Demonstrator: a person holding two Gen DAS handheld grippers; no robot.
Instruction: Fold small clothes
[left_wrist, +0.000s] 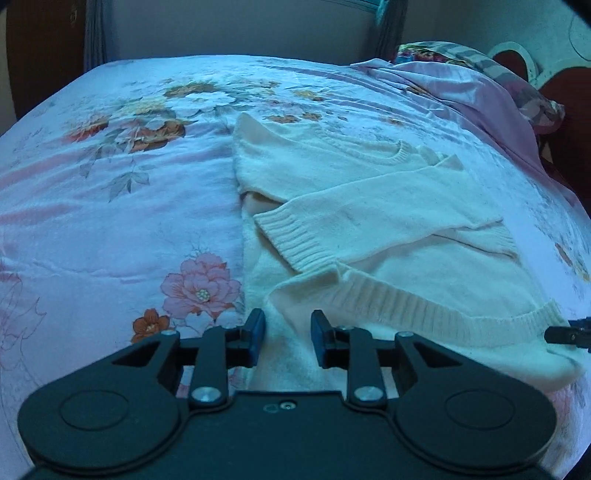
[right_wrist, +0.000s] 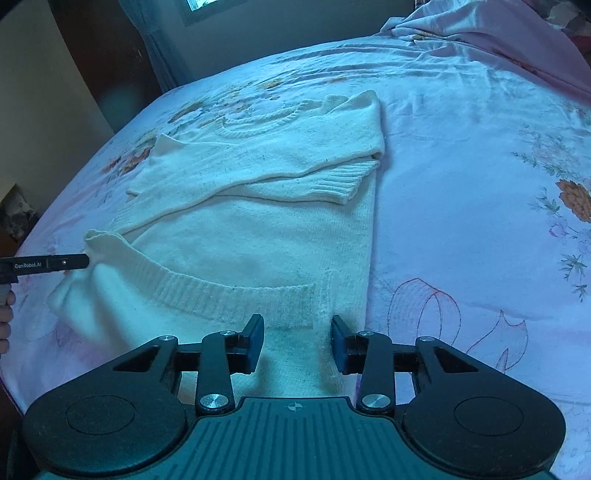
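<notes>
Left wrist view: the left gripper (left_wrist: 288, 338) hangs released above the cream sweater's (left_wrist: 369, 206) hem, sleeves already folded across its chest. Right wrist view: the right gripper (right_wrist: 297, 341), also released, straddles that hem (right_wrist: 229, 295); the bottom-up fold looks left.

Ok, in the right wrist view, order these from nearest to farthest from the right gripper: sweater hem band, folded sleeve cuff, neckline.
From the right gripper:
1. Ribbed hem band, just ahead, slightly left.
2. Folded sleeve cuff, farther up, on the sweater's right edge.
3. Neckline, at the far end, near the orange flower print.
</notes>
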